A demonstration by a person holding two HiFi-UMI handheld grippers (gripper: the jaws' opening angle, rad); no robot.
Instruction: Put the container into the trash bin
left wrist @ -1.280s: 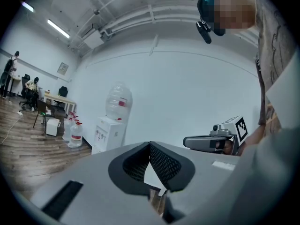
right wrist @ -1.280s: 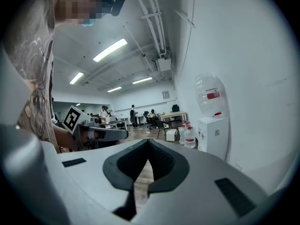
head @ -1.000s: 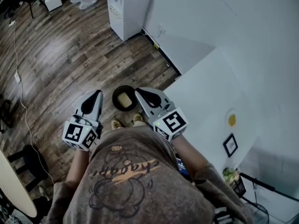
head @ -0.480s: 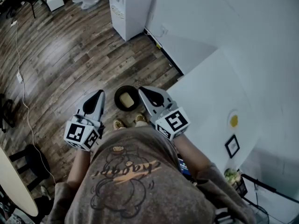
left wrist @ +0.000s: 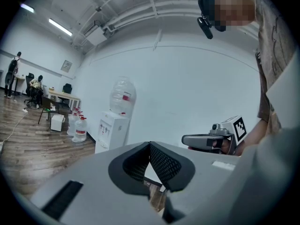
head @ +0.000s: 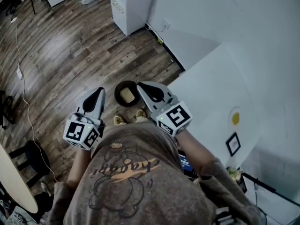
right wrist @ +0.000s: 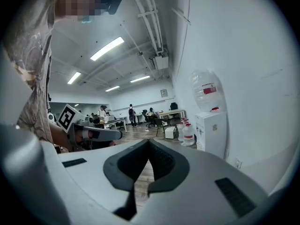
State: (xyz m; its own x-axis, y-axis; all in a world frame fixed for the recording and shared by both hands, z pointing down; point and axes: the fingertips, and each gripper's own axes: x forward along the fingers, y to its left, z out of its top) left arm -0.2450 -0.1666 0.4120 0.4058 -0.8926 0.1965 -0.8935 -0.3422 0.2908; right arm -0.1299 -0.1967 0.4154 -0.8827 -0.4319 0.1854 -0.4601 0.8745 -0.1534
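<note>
On the wooden floor, just ahead of my feet, stands a round black trash bin (head: 118, 90). A pale yellow container (head: 126, 95) lies inside it. My left gripper (head: 99, 91) hovers to the left of the bin and my right gripper (head: 139, 85) at its right rim, both above it. In the left gripper view the left gripper (left wrist: 150, 145) has its pads together with nothing between them. The right gripper (right wrist: 148, 142) is shut and empty too. Each gripper shows in the other's view: the right gripper (left wrist: 186, 139) and the left gripper (right wrist: 118, 134).
A white table (head: 211, 97) fills the right, carrying a yellow spot (head: 235, 119) and a small black-framed square (head: 231, 145). A white water dispenser (head: 131, 3) stands by the wall ahead. A cable (head: 21, 78) runs along the floor at left, near a black stool (head: 33, 156).
</note>
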